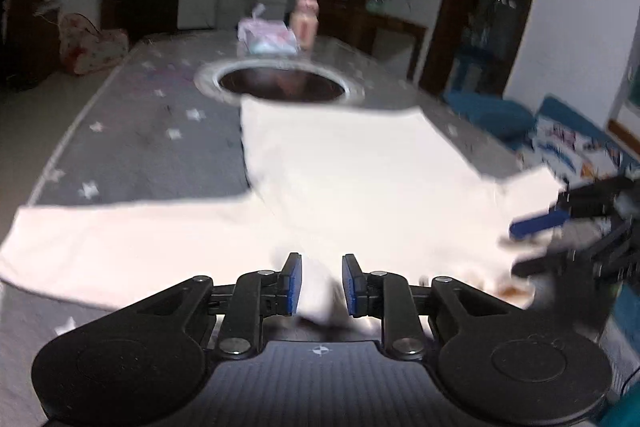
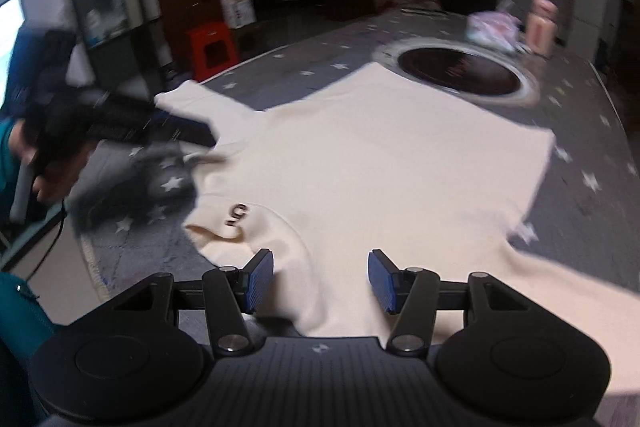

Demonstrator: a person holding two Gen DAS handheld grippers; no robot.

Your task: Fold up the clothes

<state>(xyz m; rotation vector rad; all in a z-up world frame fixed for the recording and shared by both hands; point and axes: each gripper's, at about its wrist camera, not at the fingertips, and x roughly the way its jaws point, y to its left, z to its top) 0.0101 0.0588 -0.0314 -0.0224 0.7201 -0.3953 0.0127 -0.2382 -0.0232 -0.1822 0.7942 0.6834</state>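
Observation:
A cream long-sleeved shirt (image 1: 360, 167) lies spread flat on a grey star-patterned tablecloth (image 1: 140, 147). My left gripper (image 1: 320, 285) sits at the near shoulder, and a bunch of the fabric fills the narrow gap between its blue pads. In the right wrist view the shirt (image 2: 380, 155) shows its collar label, and the left gripper (image 2: 200, 143) is a blur at the far shoulder, held by a hand (image 2: 48, 179). My right gripper (image 2: 321, 281) stands open just over the shirt beside the collar, nothing between its pads. From the left wrist view it (image 1: 528, 243) is blurred at the right.
A dark round inset (image 1: 282, 83) lies in the table beyond the shirt's hem. Behind it stand a pink bottle (image 1: 304, 23) and a plastic bag (image 1: 268, 37). A red stool (image 2: 212, 47) and shelves stand off the table's far side. Blue seats (image 1: 492, 111) are on the right.

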